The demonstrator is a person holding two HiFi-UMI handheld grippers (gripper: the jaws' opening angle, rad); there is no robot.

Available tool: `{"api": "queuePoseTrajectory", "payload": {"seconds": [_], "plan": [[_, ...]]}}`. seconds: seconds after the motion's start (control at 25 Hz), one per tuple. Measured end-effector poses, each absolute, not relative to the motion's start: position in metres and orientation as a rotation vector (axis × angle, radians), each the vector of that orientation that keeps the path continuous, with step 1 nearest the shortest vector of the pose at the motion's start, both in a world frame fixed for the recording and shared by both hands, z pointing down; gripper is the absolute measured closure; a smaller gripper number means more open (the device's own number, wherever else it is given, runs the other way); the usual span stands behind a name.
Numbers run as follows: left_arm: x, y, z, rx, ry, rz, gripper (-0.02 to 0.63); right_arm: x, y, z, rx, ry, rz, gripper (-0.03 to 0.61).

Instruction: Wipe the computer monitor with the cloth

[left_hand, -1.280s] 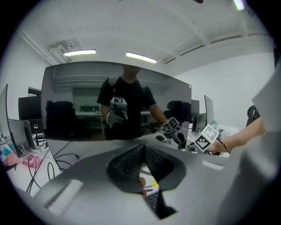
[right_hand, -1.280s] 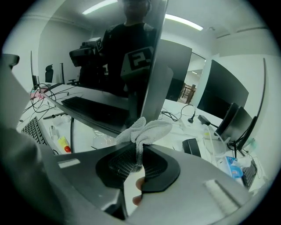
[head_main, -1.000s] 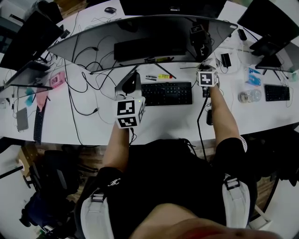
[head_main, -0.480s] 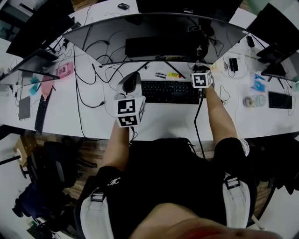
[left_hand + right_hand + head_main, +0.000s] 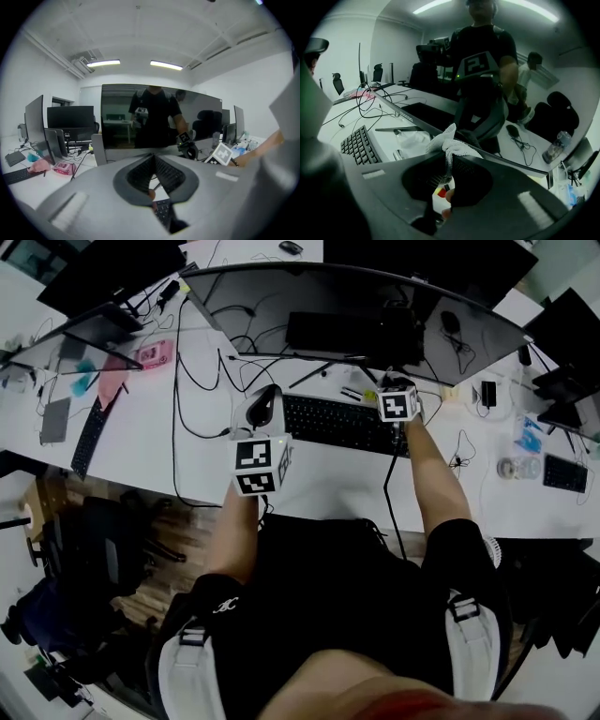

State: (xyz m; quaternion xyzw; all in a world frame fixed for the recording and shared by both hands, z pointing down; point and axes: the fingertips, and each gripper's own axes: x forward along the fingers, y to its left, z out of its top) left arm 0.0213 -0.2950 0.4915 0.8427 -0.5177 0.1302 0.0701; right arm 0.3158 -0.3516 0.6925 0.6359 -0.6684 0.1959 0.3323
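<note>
A wide curved dark monitor (image 5: 356, 310) stands at the back of the white desk (image 5: 319, 479). My right gripper (image 5: 397, 382) is up at the monitor's lower right edge, shut on a white cloth (image 5: 450, 140) that bunches out between its jaws. In the right gripper view the dark screen (image 5: 483, 89) fills the space just beyond the cloth and mirrors the person. My left gripper (image 5: 263, 401) hovers over the left end of the black keyboard (image 5: 342, 423). Its jaws are shut with nothing in them, and they face the monitor (image 5: 159, 117) from a distance.
Loose black cables (image 5: 192, 381) trail over the desk's left half, near a pink item (image 5: 150, 354). More monitors stand at both sides. A second keyboard (image 5: 86, 437) lies far left, a bottle (image 5: 513, 468) far right. An office chair (image 5: 103, 559) stands left of the person.
The head view has swung, so the desk now sits tilted. My right gripper with the cloth has slid a little left along the monitor's lower edge. The left gripper has stayed by the keyboard.
</note>
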Motion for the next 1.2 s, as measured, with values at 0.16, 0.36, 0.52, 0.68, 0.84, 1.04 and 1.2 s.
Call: {"api": "queuePoseTrajectory", "payload": {"seconds": [0.16,0.36,0.52,0.68,0.84,1.04,1.2], "plan": [[-0.012,-0.297,0.490,2.500,-1.603,0.381,0.563,0.278,-0.367,0.695,1.625,-1.775,0.471,0.554],[-0.060,-0.298,0.490,2.439,-1.662,0.374,0.563,0.230,-0.382,0.698,1.579,-1.785,0.436,0.554],[-0.100,-0.302,0.491,2.398,-1.710,0.370,0.563,0.189,-0.397,0.703,1.548,-1.806,0.433,0.554],[-0.136,-0.306,0.487,2.367,-1.740,0.354,0.565,0.146,-0.407,0.704,1.511,-1.819,0.422,0.554],[-0.169,-0.311,0.487,2.344,-1.766,0.348,0.565,0.108,-0.417,0.701,1.483,-1.833,0.409,0.554],[-0.212,-0.317,0.489,2.328,-1.785,0.342,0.563,0.064,-0.432,0.704,1.476,-1.850,0.392,0.554],[-0.243,-0.322,0.490,2.325,-1.796,0.333,0.563,0.030,-0.442,0.703,1.479,-1.867,0.385,0.554]]}}
